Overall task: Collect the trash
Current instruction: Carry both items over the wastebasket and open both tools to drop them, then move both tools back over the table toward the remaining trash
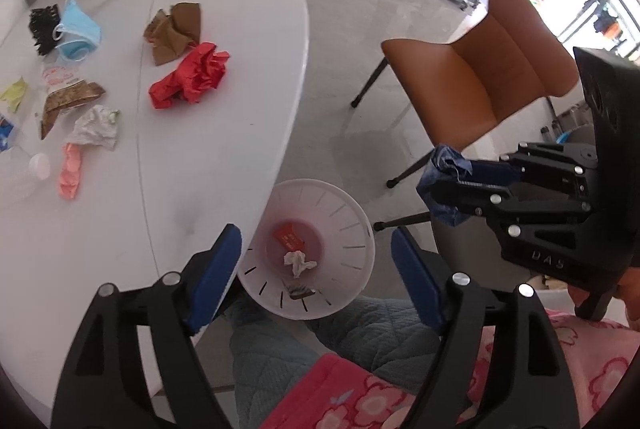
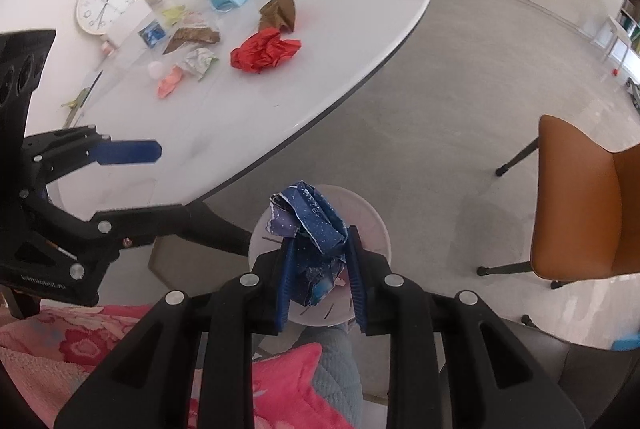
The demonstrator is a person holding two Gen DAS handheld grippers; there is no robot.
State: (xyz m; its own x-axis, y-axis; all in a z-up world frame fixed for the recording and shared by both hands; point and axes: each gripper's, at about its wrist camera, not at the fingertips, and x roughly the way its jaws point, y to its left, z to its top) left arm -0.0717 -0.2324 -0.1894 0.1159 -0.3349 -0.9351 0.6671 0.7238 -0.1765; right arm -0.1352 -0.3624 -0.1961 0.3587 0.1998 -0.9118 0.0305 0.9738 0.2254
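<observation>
A white slotted bin [image 1: 348, 217] stands on the floor by the table's edge, with a red wrapper [image 1: 289, 235], a crumpled white tissue [image 1: 298, 263] and a brown scrap inside. My left gripper [image 1: 316, 269] hangs open right over it, nothing between its blue pads [image 1: 216, 273]. My right gripper [image 2: 320, 269] is shut on a crumpled dark blue wrapper [image 2: 310, 225] above the bin [image 2: 380, 229]. From the left wrist that gripper [image 1: 436, 185] and wrapper [image 1: 446, 165] show at the right. On the white table [image 1: 180, 189] lie red paper [image 1: 192, 77], brown paper [image 1: 174, 33], a blue mask [image 1: 76, 29] and a pink glove [image 1: 72, 171].
An orange chair [image 1: 480, 69] stands right of the bin on the grey floor. More scraps, a white cap [image 1: 39, 167] and a wall clock [image 2: 106, 4] lie on the table's far side. A person's quilted blue legs [image 1: 360, 333] and pink floral garment [image 1: 352, 397] fill the bottom.
</observation>
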